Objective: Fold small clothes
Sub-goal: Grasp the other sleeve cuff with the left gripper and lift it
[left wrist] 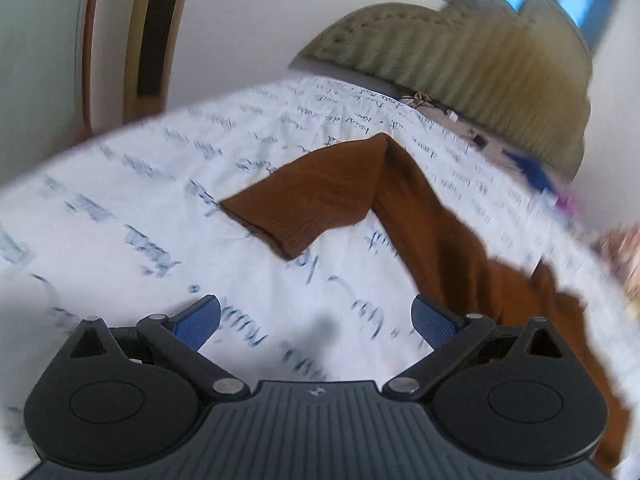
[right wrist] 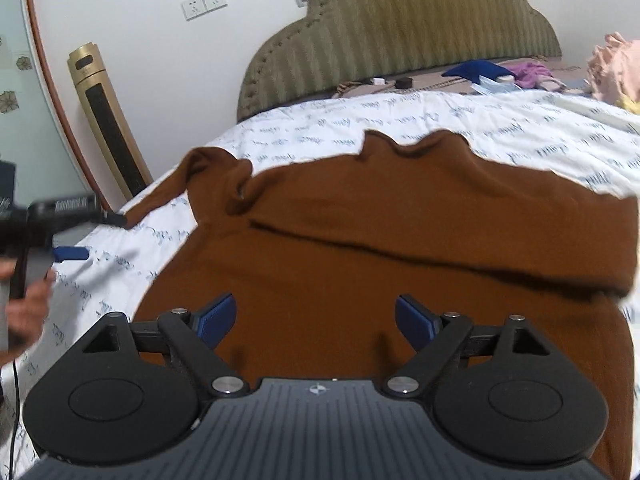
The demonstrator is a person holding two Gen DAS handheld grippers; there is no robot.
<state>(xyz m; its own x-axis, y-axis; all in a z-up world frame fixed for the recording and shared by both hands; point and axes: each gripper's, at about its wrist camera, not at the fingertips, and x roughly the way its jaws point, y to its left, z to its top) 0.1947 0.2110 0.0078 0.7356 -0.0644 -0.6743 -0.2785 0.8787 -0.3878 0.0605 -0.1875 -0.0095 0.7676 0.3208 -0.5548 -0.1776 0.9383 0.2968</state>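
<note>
A brown knit sweater (right wrist: 380, 240) lies spread on the white bedsheet with blue script (right wrist: 500, 128). One part is folded across its middle, making a long crease. Its left sleeve (left wrist: 316, 200) lies bent on the sheet in the left wrist view. My right gripper (right wrist: 316, 320) is open and empty, low over the sweater's near part. My left gripper (left wrist: 316, 320) is open and empty over bare sheet, just left of the sweater's edge, with the sleeve cuff ahead of it. The left gripper also shows at the far left of the right wrist view (right wrist: 72, 236).
A green padded headboard (right wrist: 400, 28) stands at the far end of the bed. Small items and blue, purple and pink clothes (right wrist: 532, 72) lie near it. A gold tower fan (right wrist: 108, 120) stands by the wall at the left of the bed.
</note>
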